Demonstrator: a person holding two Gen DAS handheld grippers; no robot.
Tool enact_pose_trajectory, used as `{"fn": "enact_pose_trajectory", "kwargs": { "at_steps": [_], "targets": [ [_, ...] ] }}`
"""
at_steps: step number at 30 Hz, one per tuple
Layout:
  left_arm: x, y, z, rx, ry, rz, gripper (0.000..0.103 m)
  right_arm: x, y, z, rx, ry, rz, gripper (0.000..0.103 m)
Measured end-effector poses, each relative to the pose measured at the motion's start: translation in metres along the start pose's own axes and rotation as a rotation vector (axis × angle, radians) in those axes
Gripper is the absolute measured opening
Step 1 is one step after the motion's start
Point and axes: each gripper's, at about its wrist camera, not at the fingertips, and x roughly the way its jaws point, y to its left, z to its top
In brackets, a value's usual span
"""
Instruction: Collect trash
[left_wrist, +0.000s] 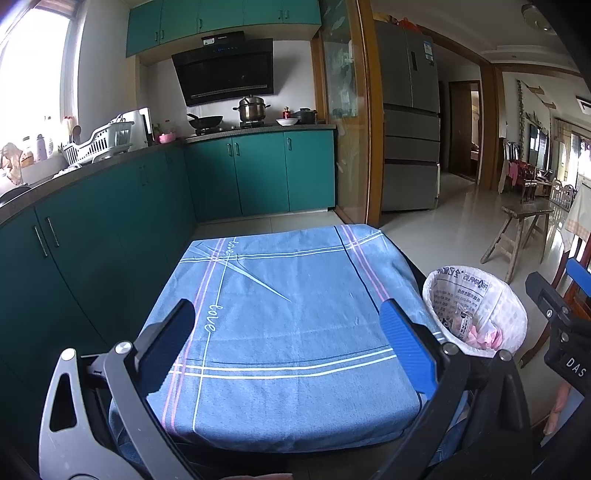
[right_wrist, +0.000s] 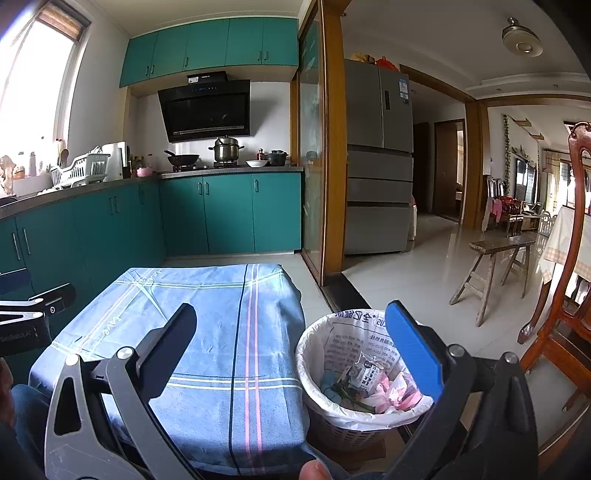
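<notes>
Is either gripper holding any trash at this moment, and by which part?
Nothing is held. The left gripper and right gripper are both open and bare; the trash lies in the bin.

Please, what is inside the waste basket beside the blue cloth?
The waste basket holds a white printed liner bag, a small printed packet, pink crumpled wrappers and something green. Whatever lies beneath this pile is covered.

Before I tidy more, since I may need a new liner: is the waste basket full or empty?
Partly filled. The waste basket holds a small printed packet and pink wrappers low inside, well below the rim.
</notes>
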Motion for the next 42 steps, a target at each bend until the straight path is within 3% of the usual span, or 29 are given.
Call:
{"fn": "enact_pose_trajectory", "kwargs": {
  "at_steps": [35, 39, 42],
  "targets": [
    [0.029, -0.012, -0.010, 0.009, 0.064, -0.020, 0.100, 0.021, -0.001, -0.012, -0.005, 0.060, 0.000, 0.100],
    [0.039, -0.012, -0.012, 0.010, 0.097, -0.029, 0.100, 0.025, -0.001, -0.013, -0.004, 0.069, 0.001, 0.100],
    [0.057, -0.014, -0.018, 0.030, 0.137, 0.007, 0.100, 0.026, 0.000, -0.013, 0.000, 0.072, 0.014, 0.100]
  ]
}}
